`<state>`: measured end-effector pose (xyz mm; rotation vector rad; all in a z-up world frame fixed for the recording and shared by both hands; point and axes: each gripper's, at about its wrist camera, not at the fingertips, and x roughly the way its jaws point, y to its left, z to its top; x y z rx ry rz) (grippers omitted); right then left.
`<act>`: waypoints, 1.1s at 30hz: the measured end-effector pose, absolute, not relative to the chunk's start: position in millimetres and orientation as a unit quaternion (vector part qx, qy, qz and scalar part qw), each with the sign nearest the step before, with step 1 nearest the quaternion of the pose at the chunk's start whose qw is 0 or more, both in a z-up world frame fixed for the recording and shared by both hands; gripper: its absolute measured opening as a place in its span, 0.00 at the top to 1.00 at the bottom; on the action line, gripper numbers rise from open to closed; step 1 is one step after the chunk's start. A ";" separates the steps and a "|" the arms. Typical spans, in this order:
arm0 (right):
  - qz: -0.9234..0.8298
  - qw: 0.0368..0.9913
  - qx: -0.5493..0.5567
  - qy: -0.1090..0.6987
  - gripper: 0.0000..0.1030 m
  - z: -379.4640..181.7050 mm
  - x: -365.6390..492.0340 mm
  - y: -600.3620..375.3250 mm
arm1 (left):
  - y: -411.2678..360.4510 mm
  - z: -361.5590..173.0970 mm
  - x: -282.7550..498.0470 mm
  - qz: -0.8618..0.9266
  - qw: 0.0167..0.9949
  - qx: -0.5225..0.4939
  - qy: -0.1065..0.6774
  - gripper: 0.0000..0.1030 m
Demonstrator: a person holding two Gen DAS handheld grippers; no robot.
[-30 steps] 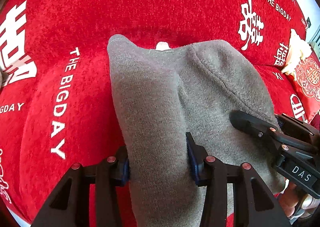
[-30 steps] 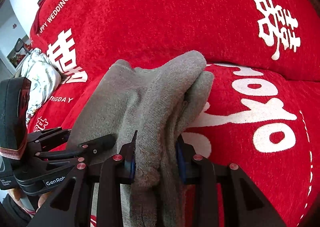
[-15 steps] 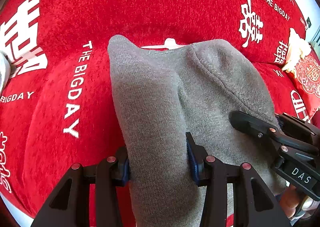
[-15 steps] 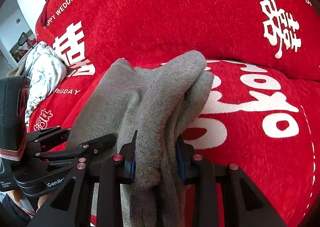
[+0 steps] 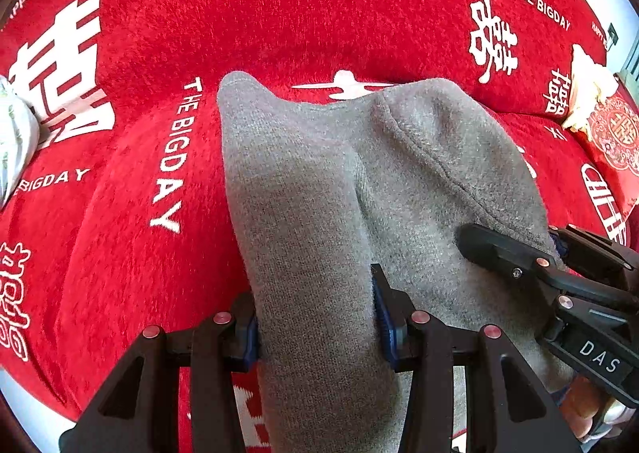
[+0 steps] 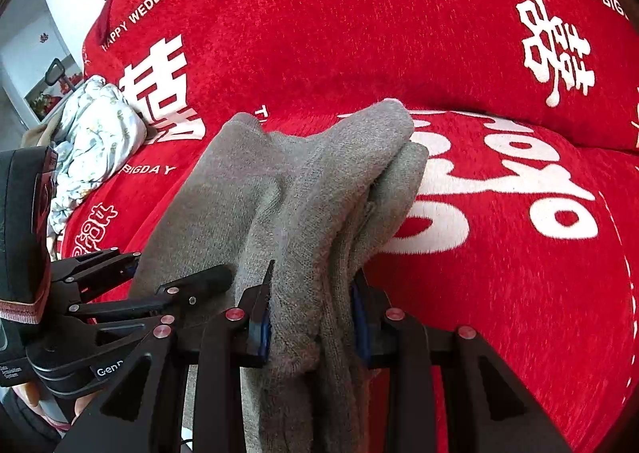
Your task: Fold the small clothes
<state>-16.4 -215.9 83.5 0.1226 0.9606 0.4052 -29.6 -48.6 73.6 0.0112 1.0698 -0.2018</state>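
Left gripper (image 5: 315, 317) clamped on a thick bunch of the grey garment (image 5: 359, 181), fabric filling the gap between the blue pads (image 5: 381, 313). Right gripper (image 6: 311, 317) likewise pinched shut on a stacked, several-layer edge of the same garment. Both grips side by side, tools near each other. Garment draped forward from both tongs, far end hanging over the red sofa cover (image 5: 279, 5), above the seat near its front edge; touching it or not, cannot tell.

Judged step: carrying a half-made fold to lay down. Advice: keep both grips level, lower far end first, release only once flat, no slack between the tongs.

Containers: none visible. Pale floral bundle (image 6: 92, 133) at the sofa's left end.
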 end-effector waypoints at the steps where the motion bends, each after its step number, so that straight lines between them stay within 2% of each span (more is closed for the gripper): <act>1: 0.193 0.866 0.060 0.457 0.67 83.6 -19.6 -216.6 | -48.9 74.1 -32.3 -0.096 0.856 0.007 0.507 0.55; 33: 0.190 0.865 0.096 0.453 0.67 53.4 -61.9 -232.4 | -53.3 60.9 -77.2 -0.097 0.867 0.038 0.488 0.54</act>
